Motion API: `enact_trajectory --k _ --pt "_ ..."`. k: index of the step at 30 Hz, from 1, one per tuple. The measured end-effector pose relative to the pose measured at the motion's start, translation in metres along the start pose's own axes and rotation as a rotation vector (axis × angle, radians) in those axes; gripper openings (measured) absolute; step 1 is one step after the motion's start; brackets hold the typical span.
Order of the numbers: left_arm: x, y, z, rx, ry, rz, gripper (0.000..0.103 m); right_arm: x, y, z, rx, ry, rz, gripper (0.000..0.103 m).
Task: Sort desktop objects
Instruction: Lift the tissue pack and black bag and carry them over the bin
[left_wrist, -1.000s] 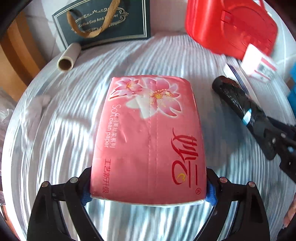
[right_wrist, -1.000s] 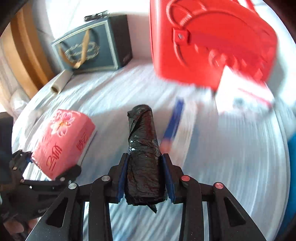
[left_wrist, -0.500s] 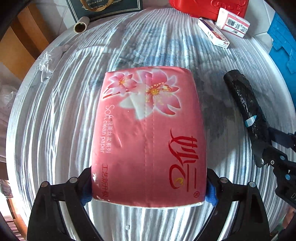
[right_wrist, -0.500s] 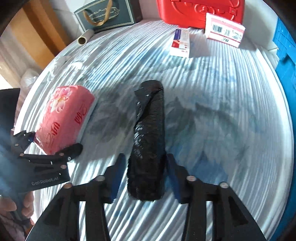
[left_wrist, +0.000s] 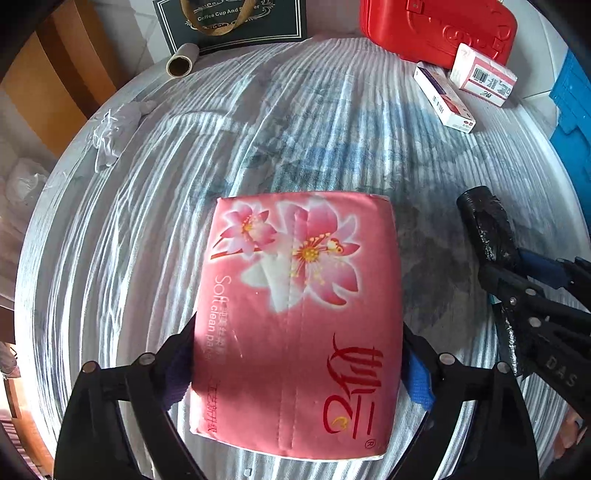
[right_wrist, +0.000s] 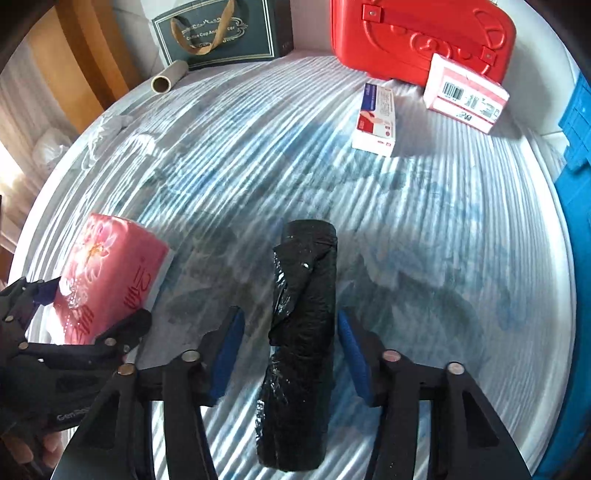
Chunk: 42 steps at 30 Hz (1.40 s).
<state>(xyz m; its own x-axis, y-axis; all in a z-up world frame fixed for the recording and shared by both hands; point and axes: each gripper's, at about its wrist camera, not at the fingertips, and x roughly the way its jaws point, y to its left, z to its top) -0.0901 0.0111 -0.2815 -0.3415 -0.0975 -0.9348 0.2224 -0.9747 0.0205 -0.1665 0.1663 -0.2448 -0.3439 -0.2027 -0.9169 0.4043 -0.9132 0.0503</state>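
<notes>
A pink tissue pack printed with flowers sits between the pads of my left gripper, which is shut on its two long sides. In the right wrist view the same pack and left gripper are at the left, low over the striped cloth. A black plastic roll lies on the cloth between the jaws of my right gripper. Those jaws are closing, but a gap shows on each side and the blue pads do not touch the roll. The left wrist view has the roll at the right edge.
A red case, a dark gift bag and a cardboard tube stand along the far edge. Two small boxes lie in front of the case. A blue crate is at the right, crumpled plastic at the left.
Both grippers have drawn back from the far edge toward the near side. The right pads, shut on the black roll before, now stand apart from it. The left still grips the pack.
</notes>
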Motion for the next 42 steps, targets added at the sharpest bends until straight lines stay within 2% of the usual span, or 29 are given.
enact_trajectory --k 2,5,9,16,19,25,29,35,42 --pt "-0.004 0.0 -0.003 -0.003 -0.008 -0.003 0.091 0.005 -0.002 -0.002 0.006 0.019 -0.011 0.035" --pt "-0.016 -0.001 -0.007 0.003 -0.038 0.005 0.091 0.0 -0.003 -0.006 0.022 0.012 0.007 0.034" --pt "-0.052 0.001 -0.009 0.0 -0.121 0.002 0.091 -0.028 0.001 -0.013 0.034 -0.052 0.038 0.034" --pt "-0.137 -0.002 -0.015 0.037 -0.326 -0.002 0.091 -0.114 0.013 -0.02 0.05 -0.261 0.043 0.034" --pt "-0.173 -0.005 -0.016 0.048 -0.409 -0.028 0.091 -0.162 0.016 -0.024 0.064 -0.368 0.029 0.034" --pt "-0.236 -0.032 -0.02 0.097 -0.551 -0.093 0.091 -0.248 0.018 -0.036 0.071 -0.525 -0.027 0.034" --pt "-0.275 -0.066 -0.022 0.149 -0.627 -0.142 0.091 -0.296 0.007 -0.047 0.083 -0.594 -0.085 0.034" --pt "-0.322 -0.138 -0.02 0.22 -0.719 -0.214 0.091 -0.366 -0.038 -0.069 0.125 -0.712 -0.178 0.034" --pt "-0.378 -0.267 -0.015 0.261 -0.82 -0.292 0.091 -0.453 -0.13 -0.112 0.161 -0.84 -0.295 0.034"
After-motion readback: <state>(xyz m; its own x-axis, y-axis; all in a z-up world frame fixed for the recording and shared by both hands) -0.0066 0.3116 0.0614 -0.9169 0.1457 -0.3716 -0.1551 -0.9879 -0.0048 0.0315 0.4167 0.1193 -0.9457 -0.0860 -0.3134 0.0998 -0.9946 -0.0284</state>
